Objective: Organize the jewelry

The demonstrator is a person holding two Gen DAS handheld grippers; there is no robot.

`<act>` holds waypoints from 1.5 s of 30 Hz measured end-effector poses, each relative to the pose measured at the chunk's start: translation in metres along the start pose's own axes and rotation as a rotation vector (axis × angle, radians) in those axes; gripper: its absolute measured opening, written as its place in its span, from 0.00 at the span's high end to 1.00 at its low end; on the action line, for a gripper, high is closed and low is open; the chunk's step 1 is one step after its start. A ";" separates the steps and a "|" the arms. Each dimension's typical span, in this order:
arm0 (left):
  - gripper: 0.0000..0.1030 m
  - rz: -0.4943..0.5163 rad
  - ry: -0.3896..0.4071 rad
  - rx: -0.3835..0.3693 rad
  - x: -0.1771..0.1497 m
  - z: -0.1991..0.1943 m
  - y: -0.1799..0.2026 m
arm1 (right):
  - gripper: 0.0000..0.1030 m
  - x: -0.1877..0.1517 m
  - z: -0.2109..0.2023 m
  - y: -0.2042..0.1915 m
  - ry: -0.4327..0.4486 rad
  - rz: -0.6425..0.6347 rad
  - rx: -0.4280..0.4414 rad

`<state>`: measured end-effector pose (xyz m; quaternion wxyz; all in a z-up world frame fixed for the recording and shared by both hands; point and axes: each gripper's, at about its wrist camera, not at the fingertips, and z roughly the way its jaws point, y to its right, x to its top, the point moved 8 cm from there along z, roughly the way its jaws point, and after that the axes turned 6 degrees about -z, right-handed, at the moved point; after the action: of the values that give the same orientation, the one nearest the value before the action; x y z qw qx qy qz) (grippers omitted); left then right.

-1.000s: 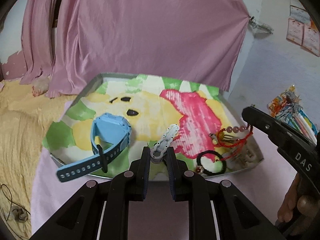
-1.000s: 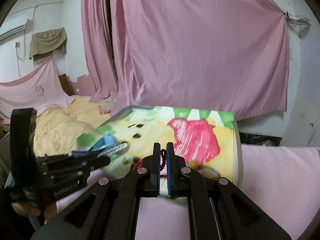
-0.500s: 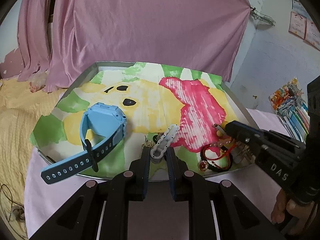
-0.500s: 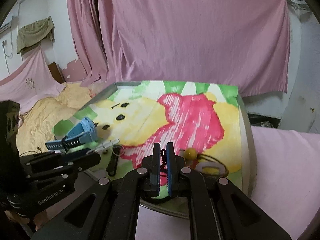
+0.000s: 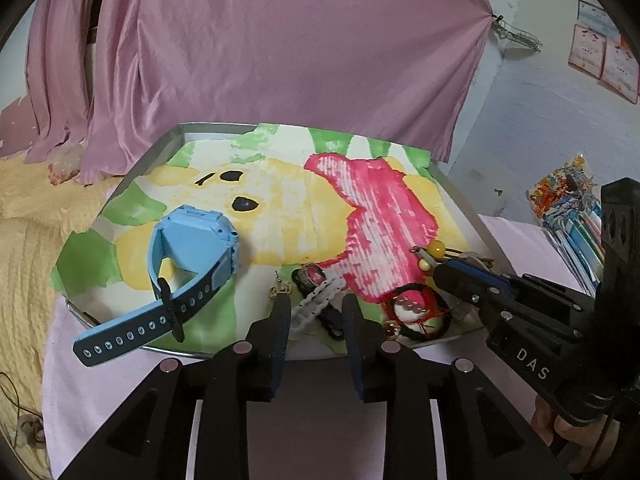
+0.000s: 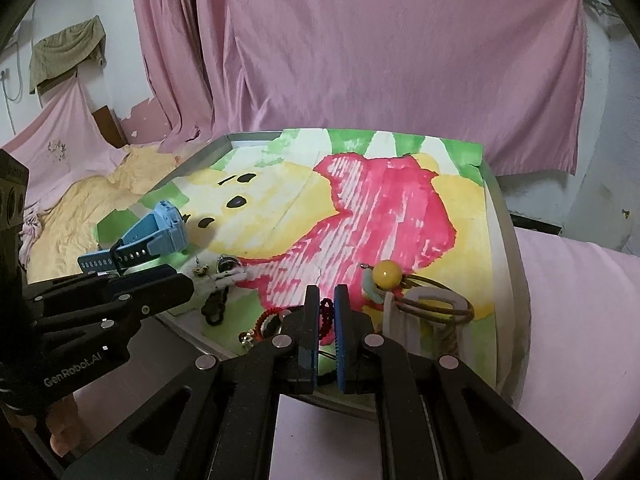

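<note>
While your left gripper (image 5: pixel 316 312) opens off the white link bracelet (image 5: pixel 318 306), now lying released at six o'clock on the tray (image 5: pixel 160 148), your right gripper (image 6: pixel 327 312), lowered, stays clenched on the red bead bracelet (image 6: pixel 326 316), with the blue watch (image 5: pixel 192 252) at ten o'clock.

Blue plastic strap watch (image 5: pixel 188 256), left of frame: one
White braided bracelet (image 5: pixel 318 308), lower centre: one
Red bead bracelet (image 6: pixel 326 314): one
Yellow round bead (image 6: pixel 387 273): one
Metal tray (image 5: pixel 460 204): one
</note>
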<state>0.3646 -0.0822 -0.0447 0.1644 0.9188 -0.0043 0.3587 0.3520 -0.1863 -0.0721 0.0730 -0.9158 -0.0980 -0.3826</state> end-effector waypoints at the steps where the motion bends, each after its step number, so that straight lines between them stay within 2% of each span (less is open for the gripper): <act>1: 0.76 0.002 0.004 -0.004 0.000 -0.001 0.001 | 0.93 0.000 -0.002 0.001 0.004 0.002 -0.002; 5: 0.75 0.006 0.041 -0.012 0.001 -0.012 0.005 | 0.89 0.003 -0.015 0.001 0.054 0.008 -0.007; 6: 0.74 0.005 0.051 -0.015 0.002 -0.014 0.005 | 0.84 0.004 -0.018 0.001 0.067 0.009 -0.009; 7: 0.69 0.004 0.066 -0.019 0.003 -0.019 0.006 | 0.77 0.005 -0.022 0.001 0.085 0.009 -0.016; 9: 0.62 0.002 0.092 -0.022 0.005 -0.026 0.008 | 0.70 0.008 -0.033 0.002 0.127 0.013 -0.032; 11: 0.55 0.000 0.124 -0.023 0.008 -0.034 0.008 | 0.70 0.010 -0.046 0.003 0.173 0.024 -0.041; 15: 0.50 0.009 0.202 0.004 0.012 -0.056 0.008 | 0.64 0.012 -0.066 0.006 0.243 0.032 -0.067; 23: 0.21 -0.005 0.315 0.023 0.014 -0.093 0.003 | 0.50 0.009 -0.109 0.012 0.366 0.065 -0.092; 24: 0.18 -0.009 0.335 0.024 0.013 -0.099 0.002 | 0.47 0.008 -0.113 0.012 0.376 0.069 -0.092; 26: 0.06 -0.021 0.366 0.029 0.011 -0.108 -0.001 | 0.37 0.004 -0.121 0.013 0.399 0.078 -0.097; 28: 0.01 -0.042 0.418 0.032 0.008 -0.122 -0.006 | 0.22 0.001 -0.129 0.013 0.419 0.085 -0.098; 33: 0.00 -0.039 0.484 0.061 -0.005 -0.145 -0.009 | 0.09 -0.013 -0.149 0.012 0.472 0.103 -0.098; 37: 0.00 -0.021 0.516 0.072 -0.019 -0.161 -0.008 | 0.04 -0.025 -0.162 0.008 0.491 0.109 -0.086; 45: 0.00 0.007 0.553 0.090 -0.055 -0.190 -0.004 | 0.01 -0.055 -0.193 -0.005 0.531 0.096 -0.100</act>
<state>0.1989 -0.0264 0.0484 0.1171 0.7923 0.0535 0.5964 0.1806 -0.2289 0.0236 0.0688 -0.7894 -0.0130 -0.6099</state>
